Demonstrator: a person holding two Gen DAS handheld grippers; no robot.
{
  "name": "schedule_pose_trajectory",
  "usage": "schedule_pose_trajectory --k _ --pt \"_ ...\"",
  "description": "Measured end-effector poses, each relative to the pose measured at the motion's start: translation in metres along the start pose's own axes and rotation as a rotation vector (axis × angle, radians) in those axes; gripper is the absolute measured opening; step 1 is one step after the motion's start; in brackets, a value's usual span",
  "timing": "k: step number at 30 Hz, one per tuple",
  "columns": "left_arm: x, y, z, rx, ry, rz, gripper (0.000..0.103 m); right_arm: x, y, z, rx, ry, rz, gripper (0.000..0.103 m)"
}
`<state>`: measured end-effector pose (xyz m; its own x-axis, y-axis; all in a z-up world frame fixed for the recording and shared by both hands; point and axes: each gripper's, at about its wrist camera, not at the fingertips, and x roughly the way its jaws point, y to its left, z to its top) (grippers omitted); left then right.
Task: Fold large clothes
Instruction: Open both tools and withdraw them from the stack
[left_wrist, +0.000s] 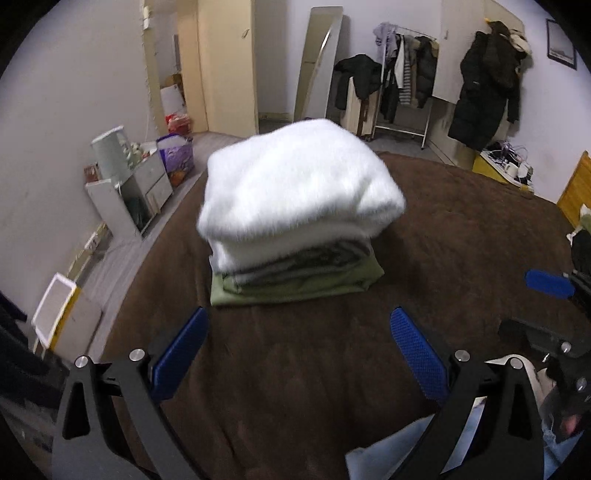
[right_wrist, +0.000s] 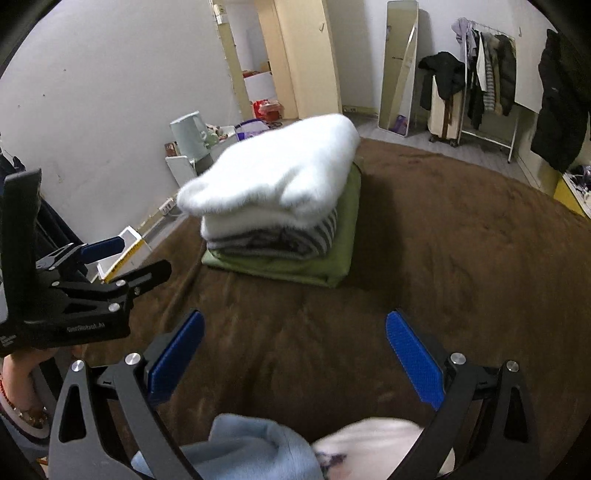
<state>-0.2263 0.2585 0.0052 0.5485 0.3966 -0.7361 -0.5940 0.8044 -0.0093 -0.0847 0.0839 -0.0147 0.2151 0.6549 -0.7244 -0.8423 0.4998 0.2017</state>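
A stack of folded clothes sits on the brown bed cover (left_wrist: 461, 229): a white fluffy garment (left_wrist: 295, 184) on top, a striped one (left_wrist: 314, 258) under it, a green one (left_wrist: 295, 288) at the bottom. The stack also shows in the right wrist view (right_wrist: 280, 177). My left gripper (left_wrist: 299, 354) is open and empty, held just short of the stack. My right gripper (right_wrist: 295, 358) is open and empty, further back and to the right of the stack. A light blue garment (right_wrist: 251, 446) and a pale pink one (right_wrist: 373, 439) lie below the right gripper.
The left gripper's body (right_wrist: 74, 295) shows at the left of the right wrist view. A white cabinet (left_wrist: 129, 195) and boxes stand on the floor left of the bed. A mirror (left_wrist: 317, 62) and a clothes rack (left_wrist: 406, 74) stand by the far wall.
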Motion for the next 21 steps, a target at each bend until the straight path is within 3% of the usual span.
schedule_pose_trajectory --k 5,21 --pt "-0.003 -0.009 -0.009 0.02 -0.021 0.026 0.096 0.007 -0.005 -0.014 0.009 0.031 -0.021 0.097" --pt "-0.004 -0.019 -0.016 0.022 -0.037 0.021 0.096 0.005 0.006 -0.016 -0.048 0.006 -0.069 0.097"
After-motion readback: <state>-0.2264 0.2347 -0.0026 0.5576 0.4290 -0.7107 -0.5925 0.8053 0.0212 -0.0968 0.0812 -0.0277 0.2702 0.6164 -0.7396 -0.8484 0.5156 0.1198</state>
